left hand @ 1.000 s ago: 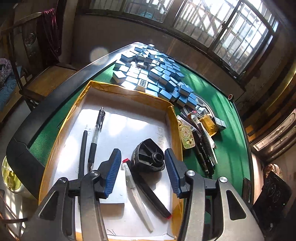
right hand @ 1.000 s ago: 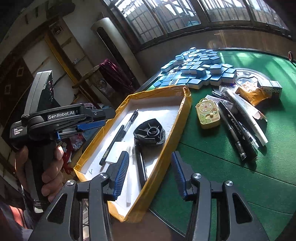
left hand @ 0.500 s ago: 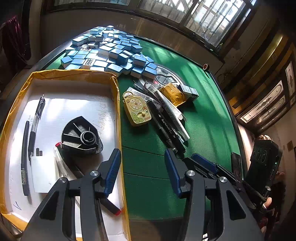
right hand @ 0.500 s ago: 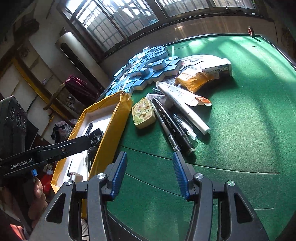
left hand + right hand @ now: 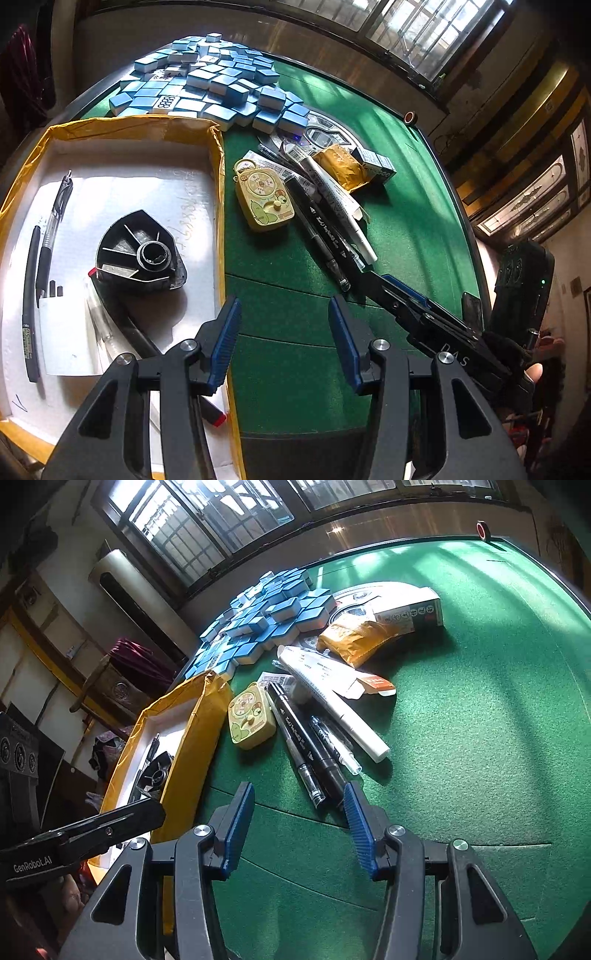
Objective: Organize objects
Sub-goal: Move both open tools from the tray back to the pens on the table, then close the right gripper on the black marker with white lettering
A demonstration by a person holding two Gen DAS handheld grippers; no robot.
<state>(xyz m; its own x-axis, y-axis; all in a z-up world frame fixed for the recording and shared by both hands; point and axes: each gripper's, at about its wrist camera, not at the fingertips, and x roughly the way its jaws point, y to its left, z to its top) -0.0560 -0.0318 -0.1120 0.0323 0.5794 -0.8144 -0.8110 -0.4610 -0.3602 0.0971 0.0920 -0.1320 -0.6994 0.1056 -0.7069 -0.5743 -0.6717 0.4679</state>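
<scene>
The left gripper point(image 5: 283, 334) hangs with its jaws partly apart and nothing between them, its blue pads framing bare green felt at the near edge of the table point(image 5: 417, 221); a second ago those same pads framed the black tape dispenser point(image 5: 140, 254) inside the box, so the view has swung right, across the box's yellow wall. The right gripper point(image 5: 298, 823) is likewise partly open and empty, over felt just short of the pens — a second ago it looked down over the near corner of the box. Just beyond its right pad lies the tip of the black marker point(image 5: 306, 746), beside a clear-barrelled pen point(image 5: 295, 753) on its left and a white tube point(image 5: 351, 720) on its right. To their left sits the small yellow case point(image 5: 251, 716), close by the box's outer wall. The yellow-walled box point(image 5: 129, 127) with its white floor holds the tape dispenser, two dark pens point(image 5: 51, 221) along its left side and a white slip of paper point(image 5: 66, 336). Farther off lie a crumpled yellow packet point(image 5: 354, 637) and a small carton point(image 5: 410, 613), and at the far left a heap of blue mahjong tiles point(image 5: 214, 85). In the right wrist view the left gripper's black body crosses the near left corner, over the box.
</scene>
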